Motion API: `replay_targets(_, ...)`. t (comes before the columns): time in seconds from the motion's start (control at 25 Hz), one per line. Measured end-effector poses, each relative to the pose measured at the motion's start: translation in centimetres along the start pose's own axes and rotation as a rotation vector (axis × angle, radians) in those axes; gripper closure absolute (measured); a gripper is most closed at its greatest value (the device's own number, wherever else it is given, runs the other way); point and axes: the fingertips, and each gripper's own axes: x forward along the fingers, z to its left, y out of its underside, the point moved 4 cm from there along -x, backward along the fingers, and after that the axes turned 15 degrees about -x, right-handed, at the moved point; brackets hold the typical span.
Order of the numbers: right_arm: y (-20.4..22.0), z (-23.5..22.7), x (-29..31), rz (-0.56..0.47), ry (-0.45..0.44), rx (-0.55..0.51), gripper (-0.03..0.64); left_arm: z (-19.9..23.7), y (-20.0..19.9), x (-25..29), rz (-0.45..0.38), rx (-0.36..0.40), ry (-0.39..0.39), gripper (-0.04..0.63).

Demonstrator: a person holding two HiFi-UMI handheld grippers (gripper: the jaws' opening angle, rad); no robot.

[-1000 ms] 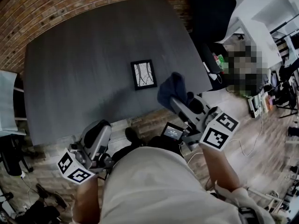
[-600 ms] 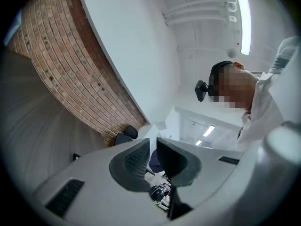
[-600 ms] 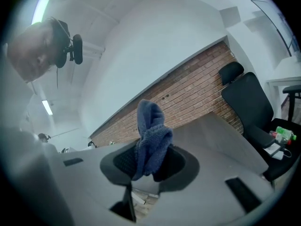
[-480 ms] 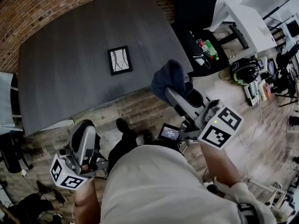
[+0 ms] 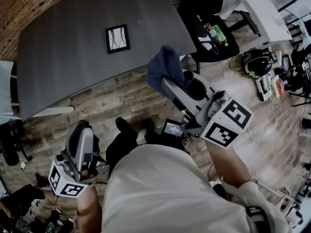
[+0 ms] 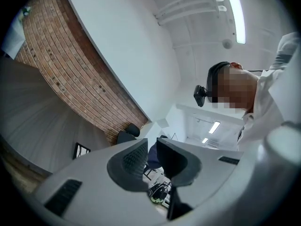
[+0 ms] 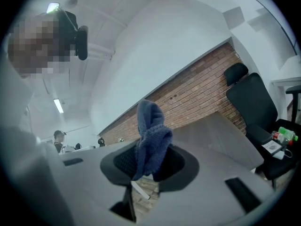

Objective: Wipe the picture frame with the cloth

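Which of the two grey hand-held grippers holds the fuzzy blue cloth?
The right gripper: its jaws pinch the fuzzy blue cloth, while the left gripper has nothing between its jaws.

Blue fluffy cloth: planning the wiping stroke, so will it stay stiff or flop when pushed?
Probably floppy: the blue fluffy cloth bunches and droops over the right gripper shut on it. Likely light: a small pinch carries it. Its fuzzy pile should grip rather than slide.
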Motion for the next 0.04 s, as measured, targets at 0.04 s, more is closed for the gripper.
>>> replay_targets(0.04,0.13,0.54,-0.29,-0.002,-0.004,-0.005,0.517,-0.13,0.23,-0.58,-0.002,-0.001,-0.003,0.541)
